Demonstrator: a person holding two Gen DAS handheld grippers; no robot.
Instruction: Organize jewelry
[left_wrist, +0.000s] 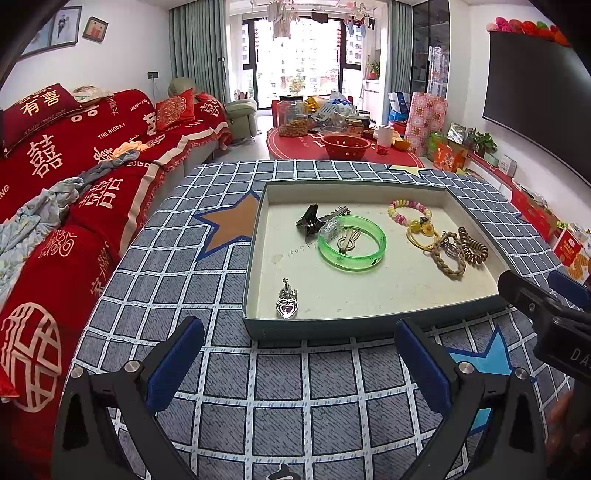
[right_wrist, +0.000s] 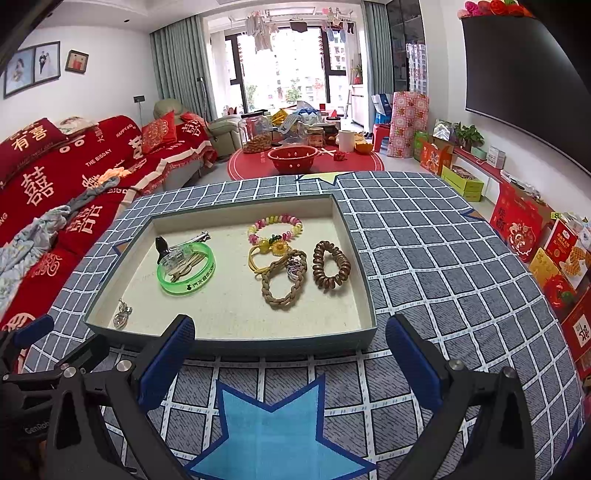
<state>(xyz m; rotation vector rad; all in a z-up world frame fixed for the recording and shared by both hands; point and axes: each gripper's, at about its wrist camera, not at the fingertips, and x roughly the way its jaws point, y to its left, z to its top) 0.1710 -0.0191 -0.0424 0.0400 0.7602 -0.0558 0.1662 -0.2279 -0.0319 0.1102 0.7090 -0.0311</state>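
Note:
A shallow box tray (left_wrist: 369, 326) (right_wrist: 229, 343) sits on the checked table. In it lie a green bangle (left_wrist: 352, 243) (right_wrist: 186, 267) with hair clips (left_wrist: 321, 219) (right_wrist: 181, 245), a bead bracelet (left_wrist: 409, 212) (right_wrist: 275, 224), a yellow hair tie (left_wrist: 421, 232) (right_wrist: 264, 256), a braided tie (left_wrist: 448, 254) (right_wrist: 284, 282), a brown coil tie (left_wrist: 472, 245) (right_wrist: 331, 269) and a silver heart pendant (left_wrist: 287, 301) (right_wrist: 122, 314). My left gripper (left_wrist: 299, 354) is open and empty before the tray's near wall. My right gripper (right_wrist: 290, 356) is open and empty there too.
The table has a blue-grey checked cloth (left_wrist: 277, 387) (right_wrist: 443, 258) with star patches. A red sofa (left_wrist: 74, 166) (right_wrist: 55, 177) stands to the left. A red low table with a bowl (left_wrist: 345, 146) (right_wrist: 291, 158) is beyond. Boxes (right_wrist: 535, 236) line the right wall.

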